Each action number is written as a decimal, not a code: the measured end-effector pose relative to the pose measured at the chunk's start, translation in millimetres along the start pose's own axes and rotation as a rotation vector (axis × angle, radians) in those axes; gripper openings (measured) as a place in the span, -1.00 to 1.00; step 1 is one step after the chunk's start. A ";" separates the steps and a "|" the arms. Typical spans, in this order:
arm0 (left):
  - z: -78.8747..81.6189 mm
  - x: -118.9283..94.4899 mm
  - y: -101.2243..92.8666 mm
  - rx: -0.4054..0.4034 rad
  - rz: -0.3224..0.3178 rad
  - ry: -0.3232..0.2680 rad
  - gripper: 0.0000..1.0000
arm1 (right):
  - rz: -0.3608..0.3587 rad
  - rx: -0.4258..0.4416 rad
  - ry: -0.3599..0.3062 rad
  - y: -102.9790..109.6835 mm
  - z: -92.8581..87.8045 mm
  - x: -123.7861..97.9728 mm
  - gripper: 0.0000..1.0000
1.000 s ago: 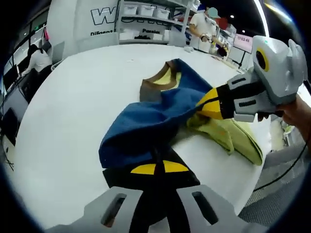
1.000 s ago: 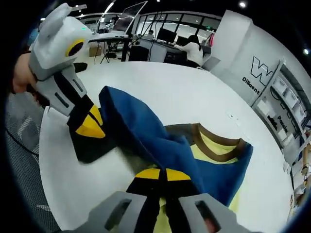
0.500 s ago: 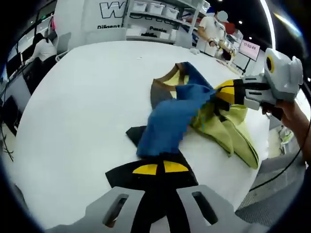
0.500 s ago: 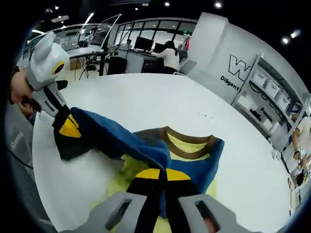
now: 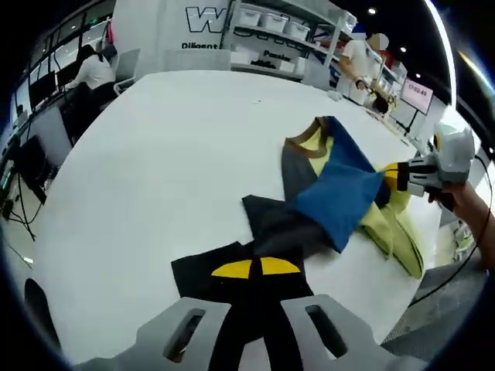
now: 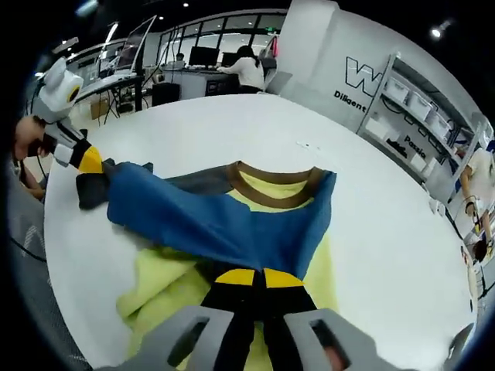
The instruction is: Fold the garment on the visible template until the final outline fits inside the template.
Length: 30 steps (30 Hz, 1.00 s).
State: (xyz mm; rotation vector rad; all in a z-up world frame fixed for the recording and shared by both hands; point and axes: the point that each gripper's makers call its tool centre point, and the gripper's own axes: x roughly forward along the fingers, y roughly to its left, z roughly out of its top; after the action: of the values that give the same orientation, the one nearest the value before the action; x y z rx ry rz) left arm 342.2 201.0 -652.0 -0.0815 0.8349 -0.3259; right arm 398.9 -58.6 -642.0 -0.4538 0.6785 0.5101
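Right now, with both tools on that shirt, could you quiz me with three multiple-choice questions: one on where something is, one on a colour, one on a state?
1. Where does the garment lie?
A. on the white table
B. on a chair
C. on the floor

2. What colour is the collar?
A. red
B. brown
C. white

3. How are the jaws of the right gripper?
A. wide open
B. shut on the garment
C. clear of the cloth

Answers:
1. A: the cloth is spread on the white tabletop.
2. B: a brown band rims the yellow neck opening.
3. B: the yellow-tipped jaws meet on the blue and yellow cloth.
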 end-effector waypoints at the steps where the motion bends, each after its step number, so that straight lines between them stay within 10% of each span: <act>1: 0.7 -0.2 1.0 -0.001 0.003 -0.002 -1.00 | 0.001 0.006 0.010 -1.1 -2.2 -0.3 -1.00; 30: 16.5 -18.1 87.5 -0.067 0.177 -0.056 -1.00 | -0.135 0.014 0.166 -59.7 -54.7 -16.2 -1.00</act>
State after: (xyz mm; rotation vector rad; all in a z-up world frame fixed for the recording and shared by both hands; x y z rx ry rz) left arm 365.1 288.7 -645.3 -0.0785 0.7919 -0.1288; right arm 396.8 -140.1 -655.2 -0.5288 0.8038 0.3422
